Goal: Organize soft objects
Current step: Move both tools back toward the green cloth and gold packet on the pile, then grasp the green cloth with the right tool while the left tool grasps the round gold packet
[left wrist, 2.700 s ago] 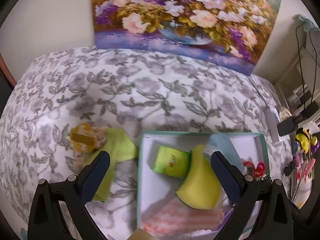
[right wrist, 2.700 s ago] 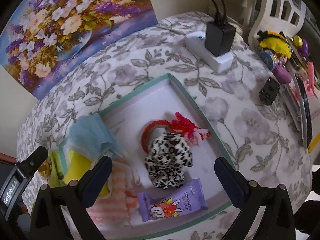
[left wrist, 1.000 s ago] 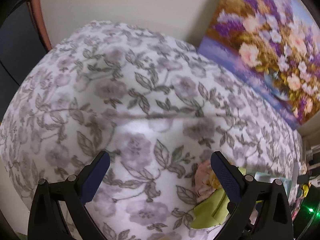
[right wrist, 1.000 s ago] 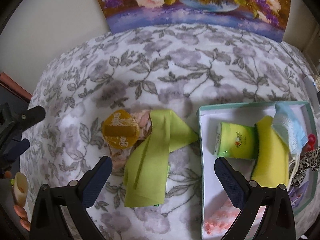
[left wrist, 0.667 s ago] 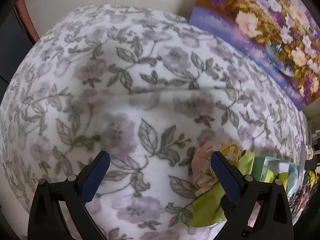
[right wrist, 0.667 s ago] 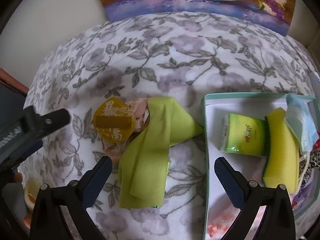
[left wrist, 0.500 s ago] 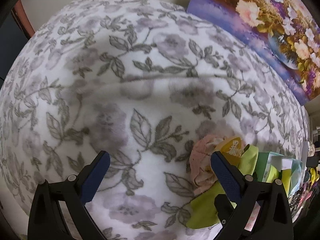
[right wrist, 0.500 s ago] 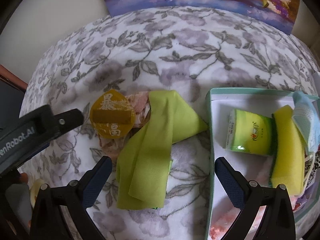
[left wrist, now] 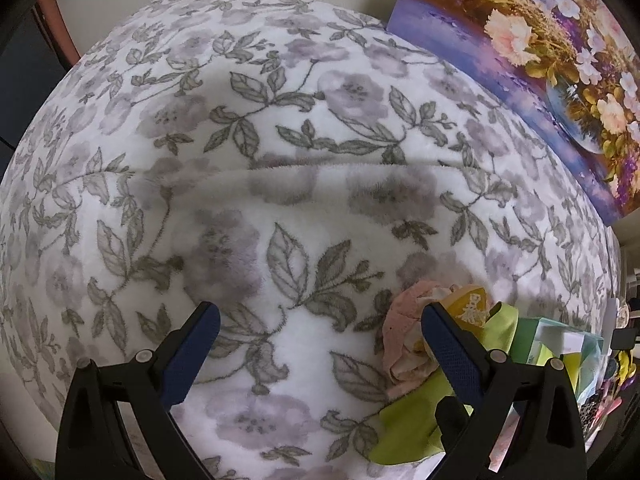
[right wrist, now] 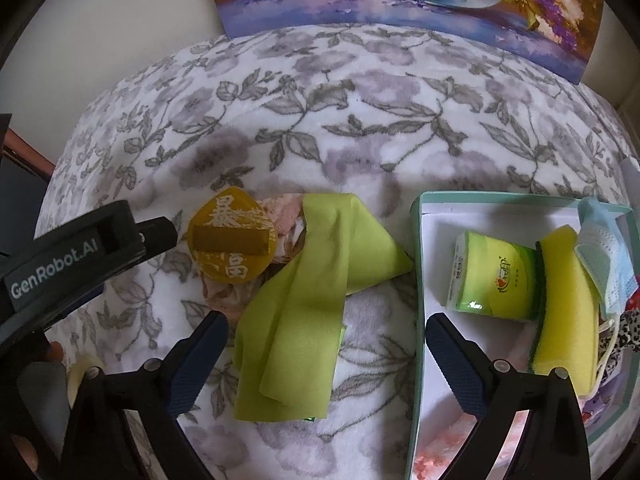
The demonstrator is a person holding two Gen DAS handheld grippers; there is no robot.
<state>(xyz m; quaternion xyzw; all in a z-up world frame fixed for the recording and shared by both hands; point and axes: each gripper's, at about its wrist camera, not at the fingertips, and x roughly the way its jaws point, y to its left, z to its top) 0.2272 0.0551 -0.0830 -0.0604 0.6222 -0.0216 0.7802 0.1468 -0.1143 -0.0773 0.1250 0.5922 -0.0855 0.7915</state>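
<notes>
Right wrist view: the right hand-held gripper [right wrist: 326, 354] stands with its jaws spread wide and nothing between them, directly above the near end of the green cloth [right wrist: 308, 304]. The cloth lies loose on the floral blanket [right wrist: 360, 120], outside the box, and its long axis runs from the near end away and slightly right, roughly in line with the gripper's approach. The yellow sachet [right wrist: 233, 239] rests on a crumpled pink fabric [right wrist: 282, 216], touching the cloth's far left edge. To the right, the teal-rimmed box [right wrist: 416, 264] already holds a green tissue pack [right wrist: 494, 282], a yellow sponge [right wrist: 564, 308] and a blue face mask [right wrist: 604, 252], among other items partly cut off at the frame edge.

Left wrist view: the left hand-held gripper [left wrist: 320, 340] is likewise wide open and empty, over bare blanket; the pink fabric [left wrist: 404, 340] sits just behind its right finger, the cloth [left wrist: 412, 416] lower right. A flower painting [left wrist: 540, 60] leans at the far side.

Judgement: the cloth, sachet and pink fabric remain unsorted. The right gripper is nearer the cloth and better aligned; the left is nearer the pink fabric. Risk: a pull on the cloth may drag the overlapped items along.
</notes>
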